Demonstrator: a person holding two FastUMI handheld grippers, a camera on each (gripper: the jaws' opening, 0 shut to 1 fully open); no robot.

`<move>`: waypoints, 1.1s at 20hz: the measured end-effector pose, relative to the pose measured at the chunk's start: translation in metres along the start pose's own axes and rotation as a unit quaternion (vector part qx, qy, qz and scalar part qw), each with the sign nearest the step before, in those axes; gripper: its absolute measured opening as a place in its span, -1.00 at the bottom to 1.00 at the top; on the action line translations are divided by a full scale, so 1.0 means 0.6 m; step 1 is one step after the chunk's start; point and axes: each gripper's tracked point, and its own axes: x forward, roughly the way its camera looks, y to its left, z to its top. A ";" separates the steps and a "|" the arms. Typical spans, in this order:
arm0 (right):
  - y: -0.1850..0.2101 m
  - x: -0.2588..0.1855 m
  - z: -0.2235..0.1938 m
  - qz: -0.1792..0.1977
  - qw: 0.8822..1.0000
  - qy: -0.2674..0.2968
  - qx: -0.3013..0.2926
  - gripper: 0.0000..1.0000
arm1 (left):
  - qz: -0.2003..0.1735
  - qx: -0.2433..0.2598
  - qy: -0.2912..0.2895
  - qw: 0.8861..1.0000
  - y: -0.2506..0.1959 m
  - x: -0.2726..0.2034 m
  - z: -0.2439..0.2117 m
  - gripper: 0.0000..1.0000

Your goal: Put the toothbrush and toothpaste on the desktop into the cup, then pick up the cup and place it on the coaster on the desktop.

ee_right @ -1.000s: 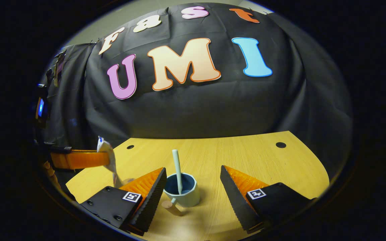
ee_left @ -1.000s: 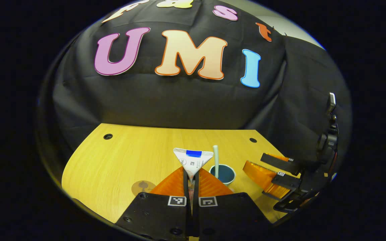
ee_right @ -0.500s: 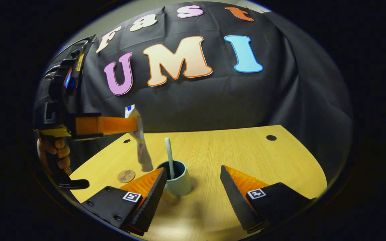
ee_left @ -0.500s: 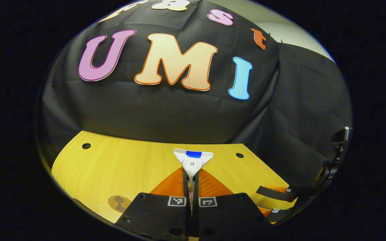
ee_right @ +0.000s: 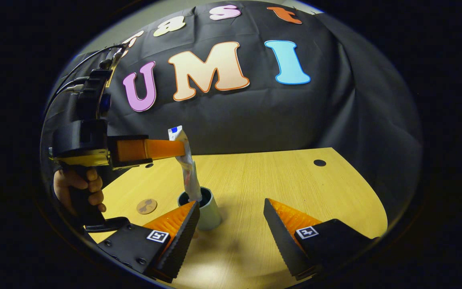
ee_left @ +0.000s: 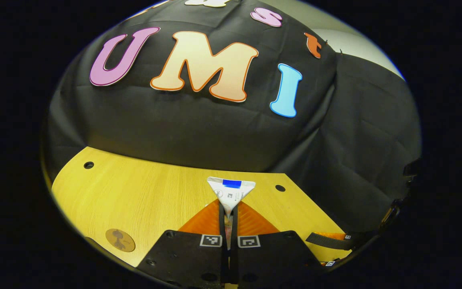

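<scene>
My left gripper (ee_left: 227, 206) is shut on a white toothpaste tube (ee_left: 231, 192), whose flat crimped end with a blue mark points up. From the right gripper view the left gripper (ee_right: 179, 148) reaches in from the left, held by a hand (ee_right: 79, 188). The toothpaste tube (ee_right: 187, 170) hangs from it, its lower end at the mouth of the grey-blue cup (ee_right: 208, 210). The tube covers what stands inside the cup. My right gripper (ee_right: 231, 218) is open, low over the table, with the cup just beyond its left finger (ee_right: 177, 224). A small round brown coaster (ee_right: 146, 206) lies left of the cup.
The wooden table (ee_right: 295, 180) has small dark holes near its back corners. The coaster (ee_left: 120, 240) lies at the lower left of the left gripper view, and a finger of the right gripper (ee_left: 329, 239) sits at the lower right. Black cloth closes off the back.
The left gripper has carried the toothpaste tube up and rightward over the cup, and its lower end now meets the cup mouth. The toothbrush handle is now behind the tube. The right gripper stays open.
</scene>
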 end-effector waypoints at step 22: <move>0.133 0.052 -0.091 0.066 0.963 0.263 0.013 0.89 | 0.177 0.025 -0.033 0.983 0.230 -0.235 -0.036 0.90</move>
